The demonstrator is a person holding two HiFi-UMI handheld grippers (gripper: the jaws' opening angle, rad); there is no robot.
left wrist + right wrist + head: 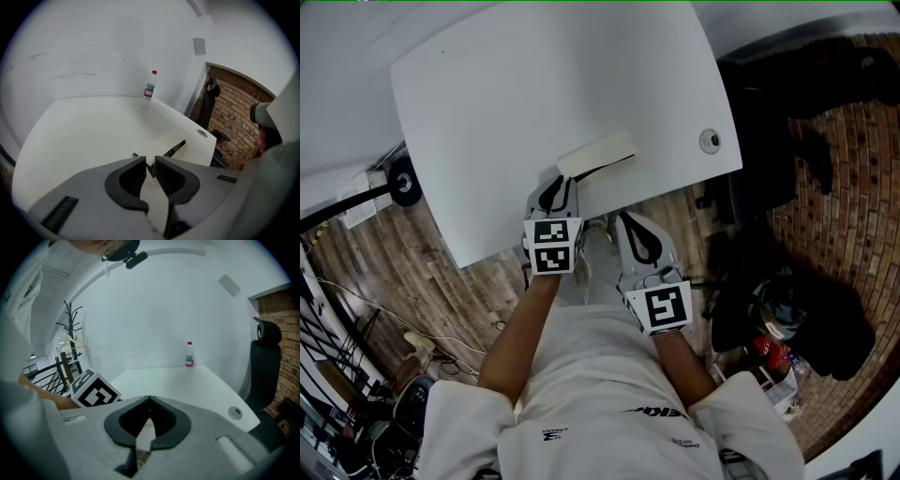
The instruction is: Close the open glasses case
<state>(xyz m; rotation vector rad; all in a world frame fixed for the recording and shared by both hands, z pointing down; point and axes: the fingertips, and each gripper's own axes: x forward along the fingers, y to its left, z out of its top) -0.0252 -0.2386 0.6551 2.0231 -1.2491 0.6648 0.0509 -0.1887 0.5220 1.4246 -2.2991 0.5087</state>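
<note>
Two grippers: the left gripper (560, 185) has its fingers pinched on the near end of the open glasses case (596, 155) at the white surface's (534, 94) near edge. The right gripper (630, 223), fingers together, hovers just off that edge.

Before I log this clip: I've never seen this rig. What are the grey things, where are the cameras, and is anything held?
There is no robot here: a person holds a two-jaw gripper in each hand. The head view looks steeply down from the person's head. The other two views ride on the grippers and look along their jaws. On the white table an open cream glasses case lies near the front edge, and a small bottle stands far back. The left gripper has its jaws nearly together on the case's near end and seems to pinch it. The right gripper is shut and empty, just off the table edge.
</note>
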